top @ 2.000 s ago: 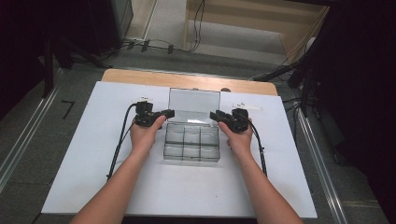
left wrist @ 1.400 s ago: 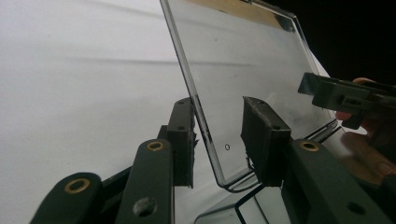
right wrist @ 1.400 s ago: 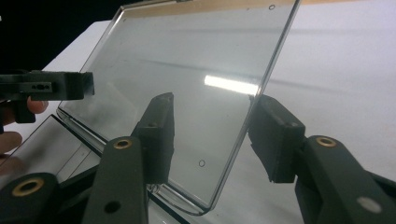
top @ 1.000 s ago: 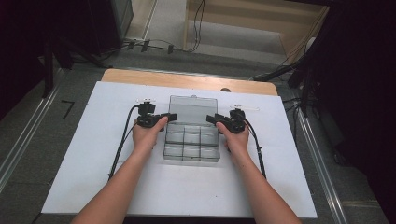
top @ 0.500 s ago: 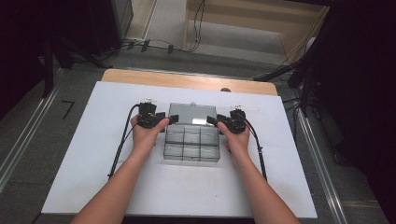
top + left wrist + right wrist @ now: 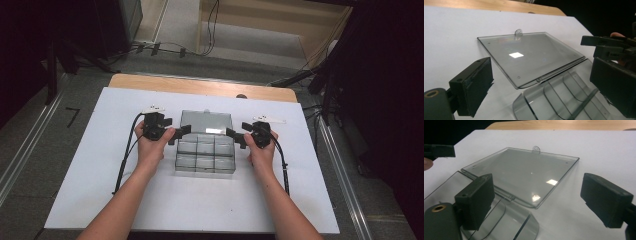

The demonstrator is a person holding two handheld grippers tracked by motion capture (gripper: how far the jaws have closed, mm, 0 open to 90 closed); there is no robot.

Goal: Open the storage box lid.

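A clear plastic compartment box (image 6: 205,156) lies on the white table (image 6: 100,190) with its lid (image 6: 206,122) folded back flat behind it. My left gripper (image 6: 180,134) hovers at the box's left side, level with the hinge, and my right gripper (image 6: 234,137) at its right side. Both have just been opening, and nothing is between their pads. In the left gripper view the lid (image 6: 531,57) and the curved dividers (image 6: 564,100) lie below my open left gripper (image 6: 541,87). In the right gripper view the lid (image 6: 524,172) lies beyond my open right gripper (image 6: 540,201).
A wooden strip (image 6: 200,86) borders the table's far edge. Cables (image 6: 125,160) trail from both grippers toward the person. The other gripper (image 6: 606,43) shows at the upper right of the left gripper view. Floor cables and dark equipment lie beyond the table.
The lid has gone from tilted up to lying flat behind the box. Both grippers have let go of its side edges, opened, and drawn slightly outward and up.
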